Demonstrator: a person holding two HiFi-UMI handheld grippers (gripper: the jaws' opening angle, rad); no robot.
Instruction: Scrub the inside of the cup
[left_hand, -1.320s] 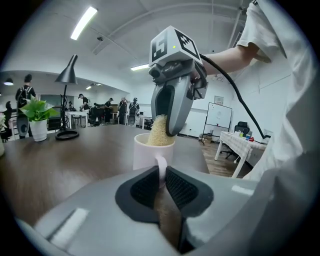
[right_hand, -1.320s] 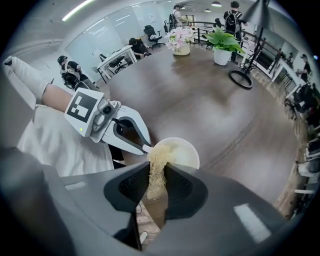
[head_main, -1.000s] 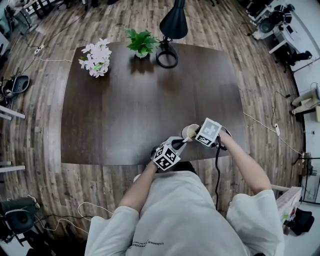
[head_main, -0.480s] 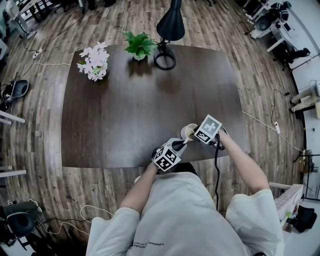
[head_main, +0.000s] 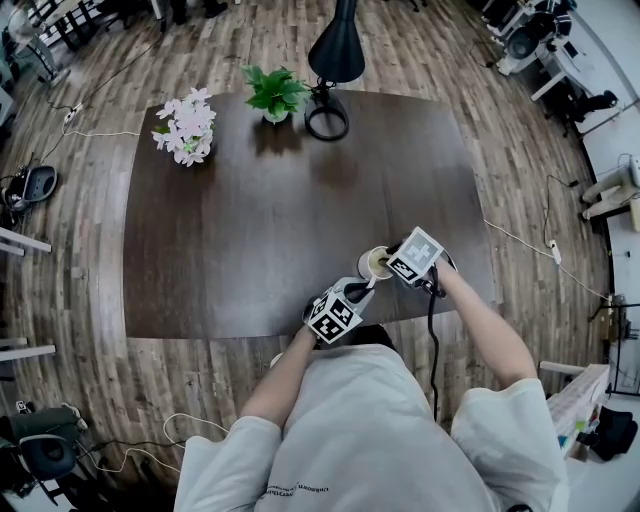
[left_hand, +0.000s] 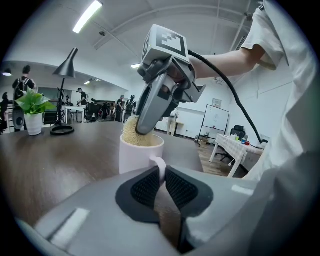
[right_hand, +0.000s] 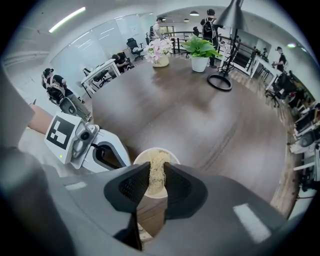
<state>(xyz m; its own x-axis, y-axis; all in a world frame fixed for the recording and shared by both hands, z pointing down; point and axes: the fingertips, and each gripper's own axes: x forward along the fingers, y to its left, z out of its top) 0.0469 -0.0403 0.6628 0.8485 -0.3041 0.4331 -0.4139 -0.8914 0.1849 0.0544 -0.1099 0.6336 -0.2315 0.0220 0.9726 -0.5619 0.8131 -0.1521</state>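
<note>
A white cup (head_main: 377, 263) (left_hand: 138, 152) (right_hand: 165, 153) stands near the front right edge of the dark table (head_main: 250, 220). My left gripper (head_main: 350, 298) (left_hand: 162, 176) is shut on the cup's handle (left_hand: 159, 164). My right gripper (head_main: 392, 258) (right_hand: 157, 180) comes down from above, shut on a tan fibrous scrubber (right_hand: 157, 170) (left_hand: 131, 132) whose lower end is inside the cup's mouth. In the left gripper view the right gripper's body (left_hand: 162, 85) leans over the cup.
At the table's far side stand a pink flower pot (head_main: 184, 125), a green potted plant (head_main: 274, 92) and a black desk lamp (head_main: 332, 60). Wooden floor surrounds the table, with cables (head_main: 530, 245) to the right. People and desks show in the background of both gripper views.
The cup and both grippers have stayed almost in place; the right gripper has shifted slightly over the cup's mouth.
</note>
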